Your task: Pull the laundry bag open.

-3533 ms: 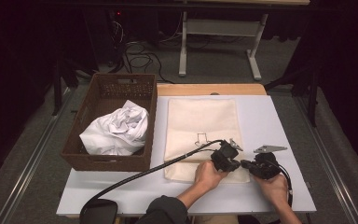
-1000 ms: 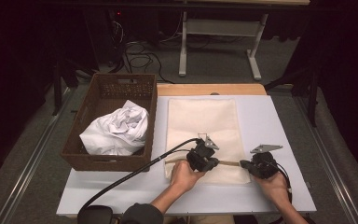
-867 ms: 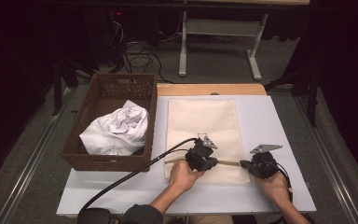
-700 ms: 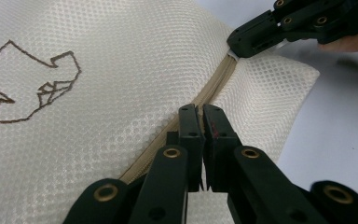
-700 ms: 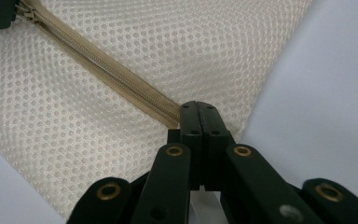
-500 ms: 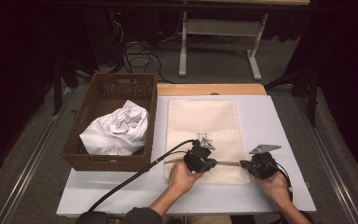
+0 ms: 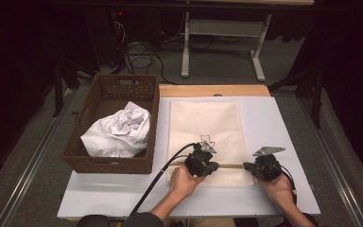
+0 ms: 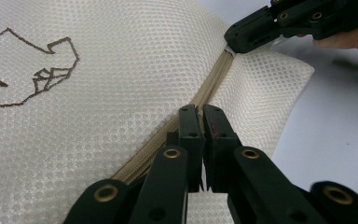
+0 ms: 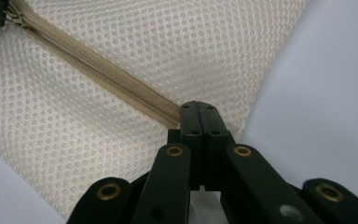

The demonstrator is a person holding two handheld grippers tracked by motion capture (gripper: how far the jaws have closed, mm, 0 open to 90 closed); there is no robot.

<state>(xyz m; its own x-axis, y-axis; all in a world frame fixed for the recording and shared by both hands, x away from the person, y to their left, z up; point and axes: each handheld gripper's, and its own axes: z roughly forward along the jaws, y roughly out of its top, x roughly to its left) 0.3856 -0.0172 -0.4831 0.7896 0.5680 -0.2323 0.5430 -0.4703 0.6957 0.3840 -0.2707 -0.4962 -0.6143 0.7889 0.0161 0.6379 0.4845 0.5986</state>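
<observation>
High view: mesh laundry bag (image 7: 207,137) flat near the table's front edge. Left gripper (image 8: 200,114) clenched on the zipper (image 8: 209,91) pull; right gripper (image 9: 197,111) clamping the zipper's end. Keep the tape taut; draw your left straight along it.

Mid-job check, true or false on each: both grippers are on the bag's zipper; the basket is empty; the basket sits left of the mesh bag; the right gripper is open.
1. Both the left gripper and the right gripper are on the zipper of the mesh bag. True.
2. The basket is empty. False: crumpled white cloth lies in it.
3. The basket sits left of the mesh bag. True.
4. The right gripper is open. False: its jaws are shut on the zipper's end.
</observation>
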